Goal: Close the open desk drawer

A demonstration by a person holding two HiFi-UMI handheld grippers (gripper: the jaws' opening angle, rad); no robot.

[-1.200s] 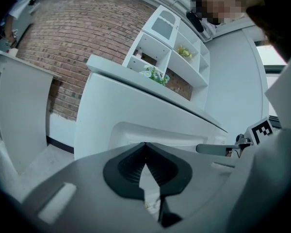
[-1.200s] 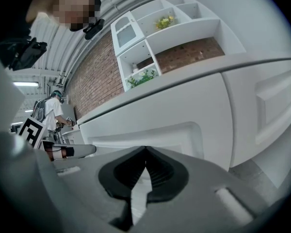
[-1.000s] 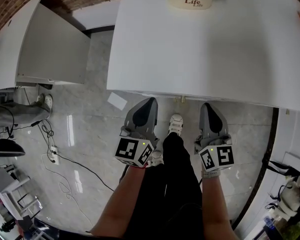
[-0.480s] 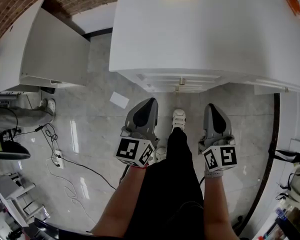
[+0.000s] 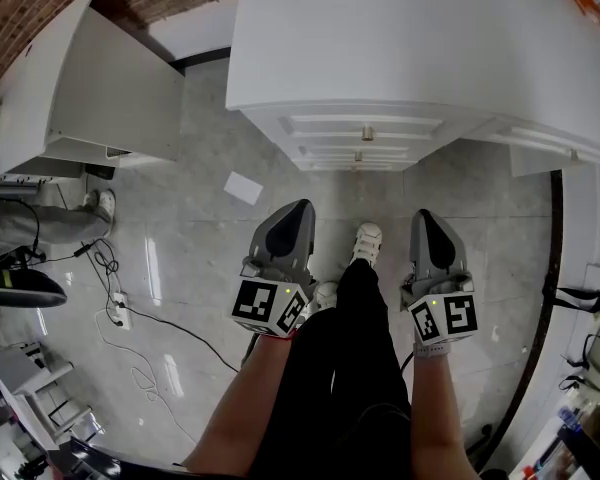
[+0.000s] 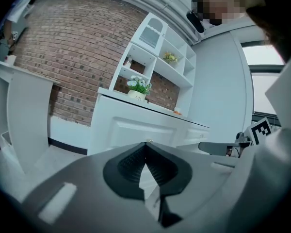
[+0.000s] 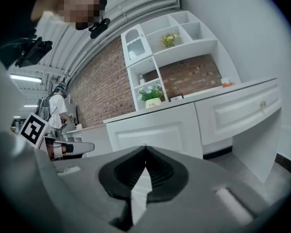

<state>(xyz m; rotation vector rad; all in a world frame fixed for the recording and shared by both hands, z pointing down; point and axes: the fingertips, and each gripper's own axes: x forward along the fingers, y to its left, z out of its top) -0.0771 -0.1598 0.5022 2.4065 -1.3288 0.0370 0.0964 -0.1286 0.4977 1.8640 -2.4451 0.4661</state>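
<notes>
Stepping back, the person is bringing the desk drawer point(image 5: 325, 128) into sight beneath the desktop point(image 5: 400, 38), well ahead of both tools. Left gripper point(image 5: 298, 213) and right gripper point(image 5: 427, 223) are hanging pinched together, empty (pushing off-centre is risking a skewed, jammed drawer).

The person holds both grippers out in front, side by side and level, tips pointing forward. The left gripper point(image 5: 300, 208) has its jaws pressed together with nothing between them, and so does the right gripper point(image 5: 424, 218). The bare left forearm point(image 5: 242, 393) and right forearm point(image 5: 432, 413) run straight back from the marker cubes point(image 5: 268, 303) at the wrists.
</notes>
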